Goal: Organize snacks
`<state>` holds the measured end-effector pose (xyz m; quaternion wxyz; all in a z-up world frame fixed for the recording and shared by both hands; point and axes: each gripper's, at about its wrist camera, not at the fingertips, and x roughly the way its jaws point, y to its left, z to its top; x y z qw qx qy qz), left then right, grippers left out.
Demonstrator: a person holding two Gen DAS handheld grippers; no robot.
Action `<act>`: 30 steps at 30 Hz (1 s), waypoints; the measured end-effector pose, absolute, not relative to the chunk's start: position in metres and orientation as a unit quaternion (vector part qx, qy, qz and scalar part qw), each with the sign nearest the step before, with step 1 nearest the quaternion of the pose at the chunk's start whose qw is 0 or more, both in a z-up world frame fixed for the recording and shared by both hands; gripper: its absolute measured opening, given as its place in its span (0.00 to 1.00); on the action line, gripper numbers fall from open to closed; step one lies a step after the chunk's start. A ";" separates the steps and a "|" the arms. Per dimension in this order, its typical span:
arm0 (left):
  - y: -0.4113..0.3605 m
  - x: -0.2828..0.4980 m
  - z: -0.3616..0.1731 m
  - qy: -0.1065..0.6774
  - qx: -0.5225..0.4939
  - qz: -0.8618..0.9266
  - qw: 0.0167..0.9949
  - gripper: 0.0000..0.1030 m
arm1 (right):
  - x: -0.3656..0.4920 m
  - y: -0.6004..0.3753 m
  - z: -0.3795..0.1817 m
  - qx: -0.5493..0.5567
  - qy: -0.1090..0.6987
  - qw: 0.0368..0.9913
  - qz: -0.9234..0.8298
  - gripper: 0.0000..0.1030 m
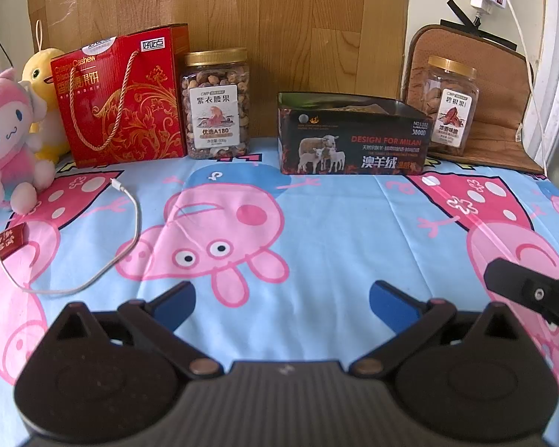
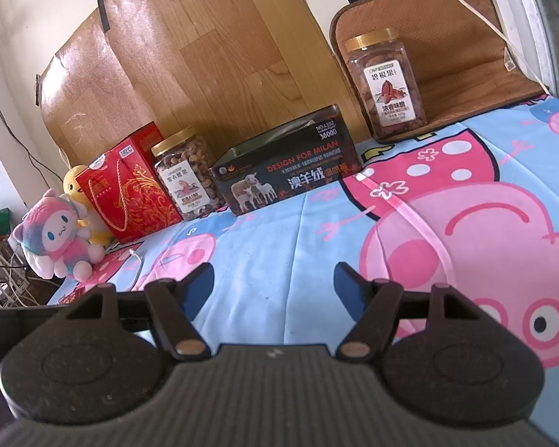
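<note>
Pecan jar [image 2: 385, 85]: upright, far right, ahead of right gripper [image 2: 274, 283]. Left gripper [image 1: 281, 300] farther. Both jaws wide, empty.

A red gift box [image 1: 125, 97] with a rope handle stands upright at the back left, a gold-lidded cashew jar [image 1: 217, 106] just beside it. An open black box [image 1: 350, 136] sits right of centre, with a pecan jar [image 1: 450, 106] behind it. A small red packet [image 1: 2, 247] lies at the left edge.
</note>
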<state>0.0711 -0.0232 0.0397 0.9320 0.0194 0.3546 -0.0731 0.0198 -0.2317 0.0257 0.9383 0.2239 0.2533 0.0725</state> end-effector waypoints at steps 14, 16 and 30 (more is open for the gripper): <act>-0.025 0.070 0.039 0.356 0.019 -0.078 0.931 1.00 | 0.019 -0.232 0.025 0.224 0.252 0.939 0.072 0.71; -0.025 0.070 0.039 0.357 0.018 -0.077 0.931 1.00 | 0.020 -0.232 0.025 0.224 0.252 0.938 0.072 0.71; -0.025 0.070 0.039 0.358 0.018 -0.080 0.930 1.00 | 0.019 -0.232 0.025 0.224 0.252 0.938 0.072 0.71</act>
